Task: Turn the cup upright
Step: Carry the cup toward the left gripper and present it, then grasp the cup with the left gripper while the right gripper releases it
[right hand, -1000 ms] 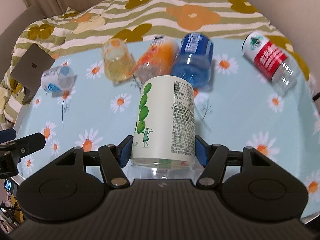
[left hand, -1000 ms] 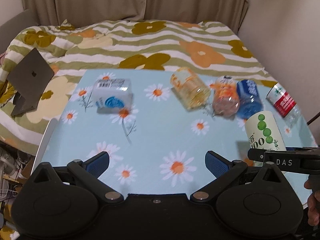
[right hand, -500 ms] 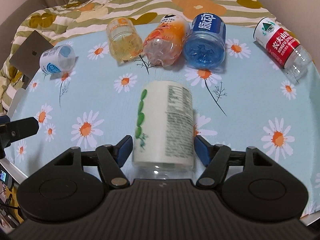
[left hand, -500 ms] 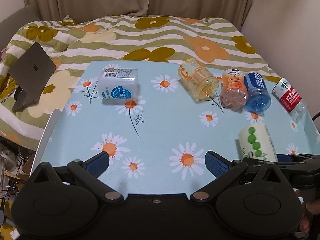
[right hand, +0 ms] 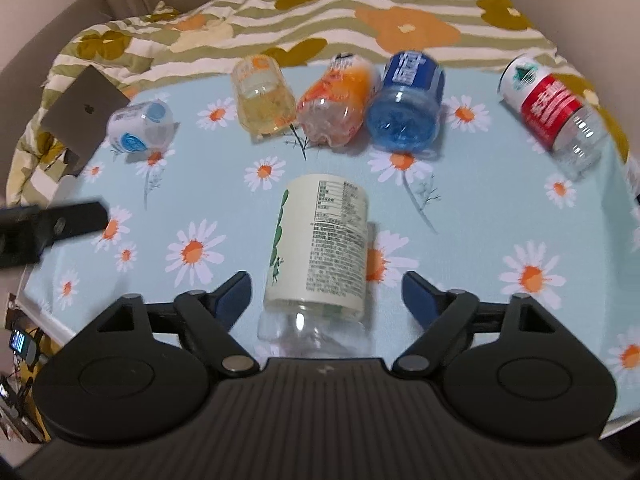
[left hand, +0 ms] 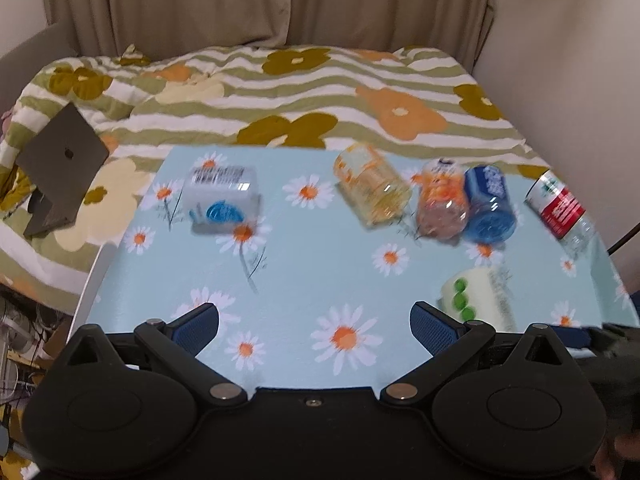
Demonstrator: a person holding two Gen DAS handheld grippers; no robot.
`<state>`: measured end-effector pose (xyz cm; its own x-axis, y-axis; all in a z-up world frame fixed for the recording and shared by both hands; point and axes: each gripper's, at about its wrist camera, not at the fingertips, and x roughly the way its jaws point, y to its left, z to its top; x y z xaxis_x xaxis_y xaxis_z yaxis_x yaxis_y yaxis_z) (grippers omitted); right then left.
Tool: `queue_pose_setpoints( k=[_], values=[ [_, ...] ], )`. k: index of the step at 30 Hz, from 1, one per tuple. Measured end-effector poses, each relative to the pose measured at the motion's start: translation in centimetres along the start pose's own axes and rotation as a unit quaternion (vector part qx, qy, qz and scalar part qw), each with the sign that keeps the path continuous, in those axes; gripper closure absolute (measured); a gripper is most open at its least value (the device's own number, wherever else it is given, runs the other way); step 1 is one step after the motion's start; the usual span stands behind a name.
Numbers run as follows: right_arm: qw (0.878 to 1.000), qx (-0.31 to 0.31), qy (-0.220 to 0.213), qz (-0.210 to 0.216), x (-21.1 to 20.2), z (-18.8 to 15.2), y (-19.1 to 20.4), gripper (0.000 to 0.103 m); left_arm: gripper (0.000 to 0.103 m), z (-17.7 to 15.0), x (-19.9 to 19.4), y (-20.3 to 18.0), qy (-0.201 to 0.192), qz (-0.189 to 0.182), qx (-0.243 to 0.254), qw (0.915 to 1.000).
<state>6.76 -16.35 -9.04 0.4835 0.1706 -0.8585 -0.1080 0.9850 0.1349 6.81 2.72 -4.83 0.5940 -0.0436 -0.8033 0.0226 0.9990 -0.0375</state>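
Note:
A cream-labelled cup with green dots lies on its side on the daisy-print table, its clear end toward my right gripper. The right gripper is open, its fingers apart on either side of the cup and not touching it. The cup also shows in the left wrist view, at the right by the right gripper's finger. My left gripper is open and empty over the table's near edge.
Several more cups lie on their sides along the far half: white-blue, yellow, orange, blue, red-labelled. A flowered striped quilt and a laptop lie beyond.
My right gripper has lowered the cream cup onto its side on the table and opened, letting it go. The left gripper has shifted a little.

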Motion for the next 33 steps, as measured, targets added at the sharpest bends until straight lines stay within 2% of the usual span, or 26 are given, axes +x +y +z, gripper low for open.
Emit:
queue_pose_setpoints(
  k=[5,8,11,14,18,22,32,33],
  values=[
    [0.999,-0.010,-0.026,-0.018,-3.5,-0.7,-2.5,0.000,0.000,2.1,0.2,-2.7,0.016,-0.023,0.009,0.9996],
    [0.998,-0.013,-0.042,-0.035,-4.7,-1.1,-4.7,0.000,0.000,3.3,1.9,-5.1,0.061,-0.038,0.019,0.9972],
    [0.998,-0.013,-0.032,-0.059,-5.0,-1.4,-6.9,0.000,0.000,4.2,4.1,-7.3,0.111,-0.049,0.024,0.9924],
    [0.998,0.004,-0.045,-0.043,-5.1,-1.9,-9.3,0.000,0.000,4.8,6.2,-9.6,0.147,-0.053,0.030,0.9873],
    [0.998,0.023,-0.036,-0.035,-4.2,-2.6,-11.8,0.000,0.000,5.1,8.8,-12.3,0.183,-0.044,0.045,0.9811],
    [0.999,0.034,-0.024,-0.020,-3.2,-3.2,-13.5,0.000,0.007,4.7,10.8,-14.0,0.208,-0.034,0.048,0.9763],
    [0.999,0.047,-0.013,0.010,-1.7,-3.6,-15.3,0.000,0.017,4.0,13.8,-14.5,0.242,-0.009,0.017,0.9702],
    [0.999,0.048,-0.014,0.012,-1.7,-3.5,-15.4,0.000,0.021,4.0,14.0,-14.4,0.246,-0.008,0.013,0.9691]
  ],
)
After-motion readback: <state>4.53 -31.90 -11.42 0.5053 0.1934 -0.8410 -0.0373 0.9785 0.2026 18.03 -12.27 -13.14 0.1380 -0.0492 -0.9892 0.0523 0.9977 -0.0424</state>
